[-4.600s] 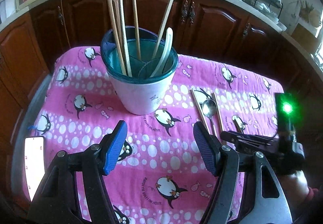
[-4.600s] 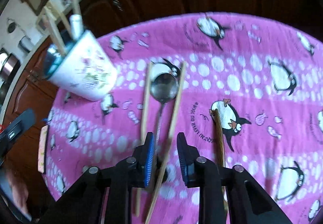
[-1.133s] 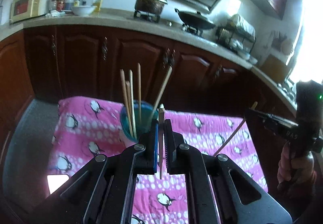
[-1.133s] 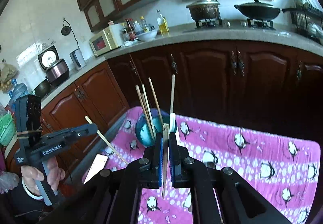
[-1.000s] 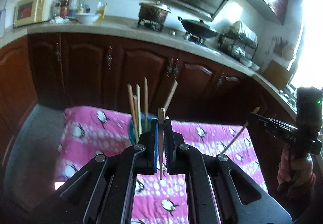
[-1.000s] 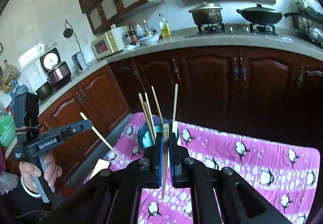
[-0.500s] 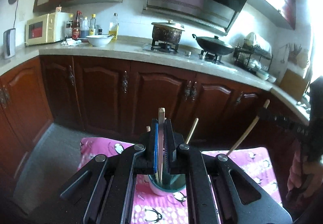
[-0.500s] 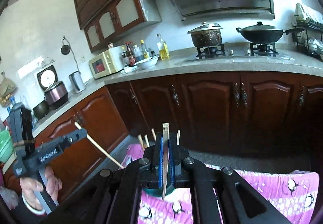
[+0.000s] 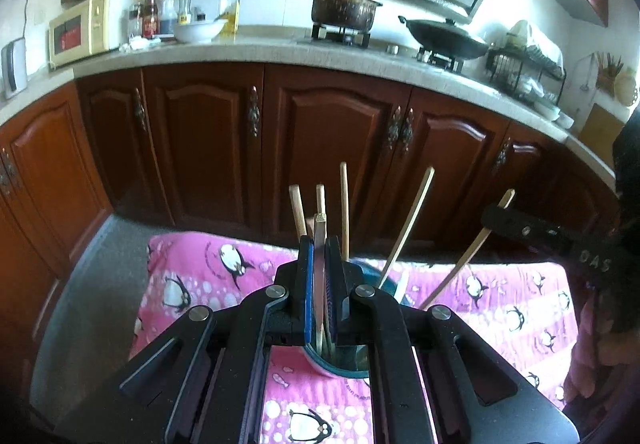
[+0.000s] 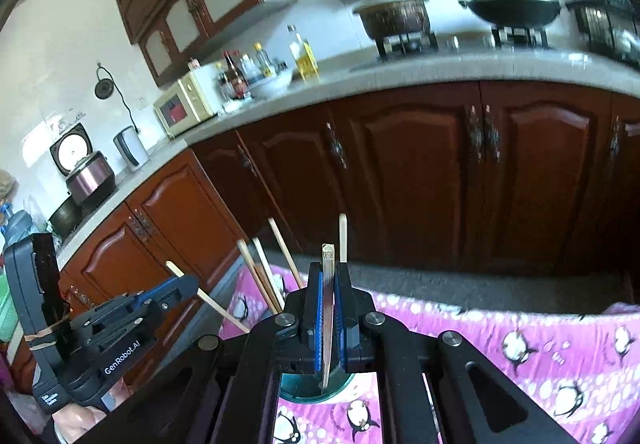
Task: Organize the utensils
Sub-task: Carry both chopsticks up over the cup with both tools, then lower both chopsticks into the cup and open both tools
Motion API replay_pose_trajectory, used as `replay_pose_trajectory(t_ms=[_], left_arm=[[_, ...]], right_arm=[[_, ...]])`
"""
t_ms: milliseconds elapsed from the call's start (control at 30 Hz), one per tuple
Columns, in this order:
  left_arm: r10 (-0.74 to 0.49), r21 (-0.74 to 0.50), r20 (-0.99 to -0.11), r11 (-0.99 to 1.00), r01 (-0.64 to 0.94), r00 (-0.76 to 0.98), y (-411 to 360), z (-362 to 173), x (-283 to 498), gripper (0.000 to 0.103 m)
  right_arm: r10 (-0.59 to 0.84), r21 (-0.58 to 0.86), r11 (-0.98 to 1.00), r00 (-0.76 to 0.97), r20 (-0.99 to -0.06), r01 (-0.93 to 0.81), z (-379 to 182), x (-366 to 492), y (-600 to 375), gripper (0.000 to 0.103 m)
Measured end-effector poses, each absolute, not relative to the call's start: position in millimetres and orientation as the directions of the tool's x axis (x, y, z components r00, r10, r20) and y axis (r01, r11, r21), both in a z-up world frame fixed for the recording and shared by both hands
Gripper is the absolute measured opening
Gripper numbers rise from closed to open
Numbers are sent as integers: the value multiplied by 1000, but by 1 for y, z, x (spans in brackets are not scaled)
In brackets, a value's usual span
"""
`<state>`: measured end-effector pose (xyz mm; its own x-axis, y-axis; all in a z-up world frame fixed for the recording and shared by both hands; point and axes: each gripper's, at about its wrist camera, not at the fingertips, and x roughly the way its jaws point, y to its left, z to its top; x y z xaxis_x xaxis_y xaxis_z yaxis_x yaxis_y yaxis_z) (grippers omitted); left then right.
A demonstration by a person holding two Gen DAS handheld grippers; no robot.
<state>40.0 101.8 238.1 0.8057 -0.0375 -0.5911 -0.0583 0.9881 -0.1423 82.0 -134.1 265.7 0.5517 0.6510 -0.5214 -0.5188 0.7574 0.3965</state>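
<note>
My left gripper (image 9: 320, 244) is shut on a wooden chopstick (image 9: 319, 264) held upright, its lower end inside the teal-rimmed utensil cup (image 9: 340, 362) below. My right gripper (image 10: 328, 276) is shut on another chopstick (image 10: 327, 308), also upright, its tip over the cup (image 10: 316, 388). Several chopsticks (image 9: 404, 228) stand in the cup. The right gripper shows at the right of the left wrist view (image 9: 532, 232) with its chopstick slanting down. The left gripper shows at the left of the right wrist view (image 10: 132, 308).
The cup stands on a table with a pink penguin cloth (image 9: 192, 272). Dark wooden cabinets (image 9: 328, 148) and a countertop with a microwave (image 9: 80, 30), bottles, a pot and a wok lie behind.
Both grippers have come down and tilted a little toward the table, with their chopsticks' lower ends now at the cup. The cup's chopsticks show more fully than half a second ago.
</note>
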Motion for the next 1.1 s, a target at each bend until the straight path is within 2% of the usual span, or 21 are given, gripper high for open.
replay_pose_trajectory(t_ms=[133, 333, 367, 400, 467, 533, 600, 700, 933, 1100], left_arm=[[-36, -142, -603, 988, -62, 797, 98, 227, 43, 5], [-43, -149, -610, 987, -61, 791, 97, 227, 44, 4], [-45, -150, -610, 987, -60, 791, 97, 228, 43, 4], [-46, -151, -610, 987, -59, 791, 96, 228, 43, 5], [-43, -151, -614, 986, -64, 788, 95, 228, 41, 10], [-49, -162, -619, 985, -66, 784, 95, 227, 39, 26], [-55, -175, -621, 982, -70, 782, 95, 227, 36, 34], [-52, -174, -620, 982, -72, 783, 94, 228, 31, 37], [-20, -135, -610, 988, -79, 792, 84, 228, 17, 51], [6, -110, -596, 990, -90, 803, 80, 230, 8, 57]], right_arm=[[633, 400, 770, 520, -573, -496, 239, 91, -126, 5], [618, 434, 786, 528, -583, -441, 225, 100, -141, 5], [614, 436, 789, 525, -589, -434, 224, 102, -143, 6], [616, 446, 788, 519, -593, -425, 223, 103, -146, 13], [625, 476, 781, 508, -593, -405, 220, 103, -153, 28], [633, 490, 774, 505, -587, -400, 218, 101, -158, 31], [629, 486, 777, 503, -592, -399, 217, 96, -162, 31], [629, 482, 777, 495, -599, -405, 215, 89, -165, 31], [629, 477, 777, 500, -595, -410, 213, 72, -167, 36], [617, 447, 786, 505, -604, -427, 214, 61, -163, 37]])
